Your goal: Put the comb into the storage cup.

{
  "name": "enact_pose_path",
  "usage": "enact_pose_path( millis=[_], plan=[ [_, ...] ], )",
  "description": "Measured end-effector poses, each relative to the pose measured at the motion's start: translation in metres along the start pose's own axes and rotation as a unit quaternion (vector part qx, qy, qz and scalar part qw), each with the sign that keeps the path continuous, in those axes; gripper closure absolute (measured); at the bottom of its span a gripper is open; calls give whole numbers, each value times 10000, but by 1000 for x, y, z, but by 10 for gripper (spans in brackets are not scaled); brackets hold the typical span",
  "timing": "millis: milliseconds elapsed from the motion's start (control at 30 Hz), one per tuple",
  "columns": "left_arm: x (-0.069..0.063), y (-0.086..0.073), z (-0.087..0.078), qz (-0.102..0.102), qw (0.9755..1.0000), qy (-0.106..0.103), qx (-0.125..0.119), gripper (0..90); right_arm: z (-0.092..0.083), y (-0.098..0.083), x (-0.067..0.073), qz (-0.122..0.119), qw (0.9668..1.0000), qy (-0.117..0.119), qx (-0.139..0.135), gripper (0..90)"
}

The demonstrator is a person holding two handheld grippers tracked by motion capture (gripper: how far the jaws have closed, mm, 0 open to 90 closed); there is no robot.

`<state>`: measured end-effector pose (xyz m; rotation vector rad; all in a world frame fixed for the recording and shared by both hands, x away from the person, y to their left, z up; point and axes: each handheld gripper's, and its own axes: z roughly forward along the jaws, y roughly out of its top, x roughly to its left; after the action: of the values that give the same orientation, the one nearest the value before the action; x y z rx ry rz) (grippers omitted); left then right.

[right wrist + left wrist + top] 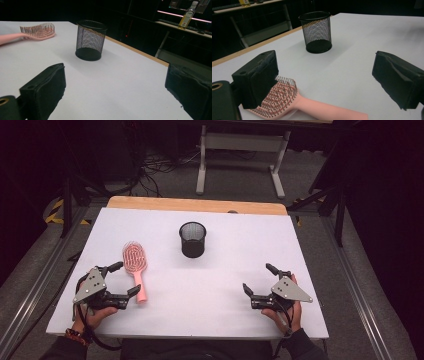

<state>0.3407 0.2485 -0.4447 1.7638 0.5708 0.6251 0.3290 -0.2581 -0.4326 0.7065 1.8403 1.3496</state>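
White table [225, 285] in dim room — pink hairbrush [136, 265], mesh cup [192, 239], both tongs apart, seemingly empty.

A dim lab: taped floor [55, 212]; loose cables [155, 170]; white-topped test table [240, 265]

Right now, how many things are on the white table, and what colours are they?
Pink: 1, the hairbrush
Black: 1, the mesh cup
Total: 2 things on the white table
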Motion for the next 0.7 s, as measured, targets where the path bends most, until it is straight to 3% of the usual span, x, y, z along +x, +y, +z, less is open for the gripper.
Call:
enact_pose_path(
  millis=[200,367,433,467,500,533,567,600,633,667,700],
  plan=[
    [-3,0,-1,-15,10000,-45,-11,77,-1,3,4,-91,9999,-53,41,44],
    [-3,-1,-4,-78,9999,35,97,77,3,4,4,-101,9999,-48,64,47],
    [-2,0,-3,-194,9997,116,110,81,6,2,3,-100,9999,-14,126,47],
    [0,3,0,-474,9980,290,316,90,8,0,3,-70,9998,-11,204,49],
    [0,3,0,-474,9980,290,316,97,8,0,3,-70,9998,-11,204,49],
    [1,5,1,-766,9955,406,390,97,8,0,2,-4,9997,-4,226,51],
    [3,8,3,-1160,9899,601,557,106,9,0,1,101,9997,5,225,54],
    [5,11,5,-1514,9830,735,734,105,9,-1,0,211,9995,35,227,55],
    [5,14,5,-1744,9770,829,904,109,10,-1,-1,293,9993,75,235,56],
    [5,19,8,-1936,9675,1054,1242,118,10,-1,-1,321,9991,89,248,58],
    [5,19,8,-1936,9675,1054,1242,114,10,-1,-1,321,9991,89,248,58]
  ],
)
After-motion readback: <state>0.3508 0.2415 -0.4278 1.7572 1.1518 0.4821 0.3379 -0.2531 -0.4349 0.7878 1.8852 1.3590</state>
